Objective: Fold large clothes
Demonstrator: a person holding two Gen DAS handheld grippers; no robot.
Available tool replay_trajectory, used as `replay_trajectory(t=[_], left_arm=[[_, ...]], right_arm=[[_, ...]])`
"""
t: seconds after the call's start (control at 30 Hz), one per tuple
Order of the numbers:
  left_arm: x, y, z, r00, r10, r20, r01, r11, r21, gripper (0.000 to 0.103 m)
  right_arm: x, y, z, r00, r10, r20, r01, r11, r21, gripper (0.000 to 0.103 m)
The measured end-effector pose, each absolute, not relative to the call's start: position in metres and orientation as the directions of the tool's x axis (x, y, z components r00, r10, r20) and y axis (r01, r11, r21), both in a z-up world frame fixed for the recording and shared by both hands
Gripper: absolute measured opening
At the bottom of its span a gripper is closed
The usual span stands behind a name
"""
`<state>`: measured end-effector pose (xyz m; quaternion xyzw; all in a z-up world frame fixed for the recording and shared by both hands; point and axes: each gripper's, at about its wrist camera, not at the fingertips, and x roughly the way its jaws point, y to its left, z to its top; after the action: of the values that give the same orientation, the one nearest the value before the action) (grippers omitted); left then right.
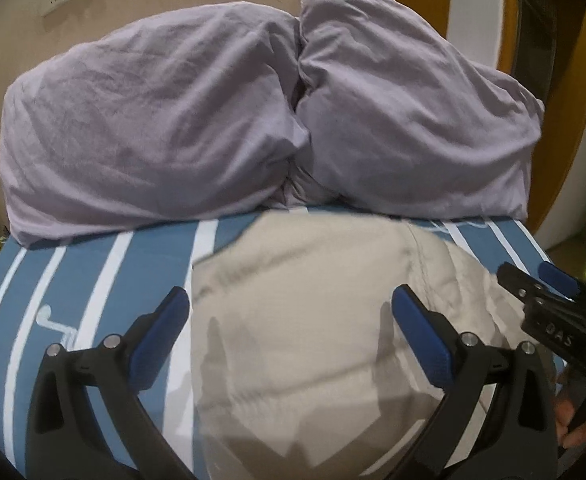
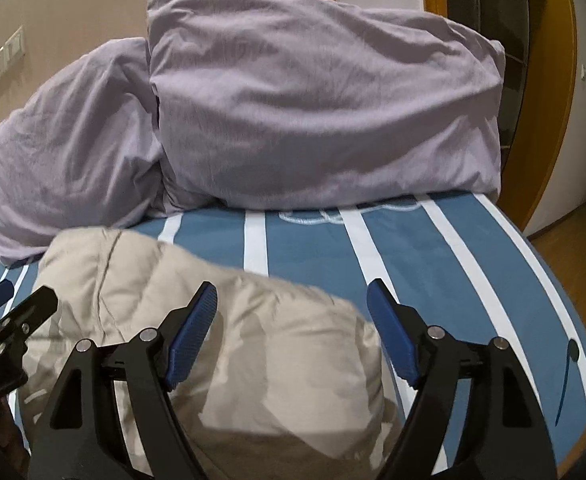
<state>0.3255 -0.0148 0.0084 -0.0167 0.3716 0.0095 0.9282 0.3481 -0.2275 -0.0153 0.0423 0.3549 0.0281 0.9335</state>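
Note:
A beige garment (image 1: 313,320) lies folded in a compact pile on the blue and white striped bed (image 1: 93,272). It also shows in the right wrist view (image 2: 269,344). My left gripper (image 1: 291,300) is open and empty, hovering just above the pile with its jaws wide apart. My right gripper (image 2: 293,294) is open and empty too, above the pile's right edge. The right gripper also shows at the right edge of the left wrist view (image 1: 533,276). The left gripper also shows at the left edge of the right wrist view (image 2: 17,296).
Two lilac pillows (image 1: 153,128) (image 1: 413,120) lean against the beige wall at the head of the bed. The bed's right edge (image 2: 565,320) drops to a wooden floor (image 2: 573,248). A wooden door frame (image 2: 545,80) stands at the right.

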Motion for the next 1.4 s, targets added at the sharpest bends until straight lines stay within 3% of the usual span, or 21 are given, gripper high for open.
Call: replay_trajectory(t=[0.3, 1.4], left_arm=[[0.345, -0.021, -0.008, 0.691, 0.001, -0.723, -0.012, 1.0, -0.01, 0.101], [0.35, -0.026, -0.029, 0.687, -0.049, -0.725, 0.007, 0.998, -0.062, 0.101]], right_arm=[[0.362, -0.226, -0.035, 0.708, 0.076, -0.703, -0.01, 0.995, 0.098, 0.079], [0.363, -0.235, -0.07, 0.709, 0.098, -0.698, 0.045, 0.982, 0.184, 0.084]])
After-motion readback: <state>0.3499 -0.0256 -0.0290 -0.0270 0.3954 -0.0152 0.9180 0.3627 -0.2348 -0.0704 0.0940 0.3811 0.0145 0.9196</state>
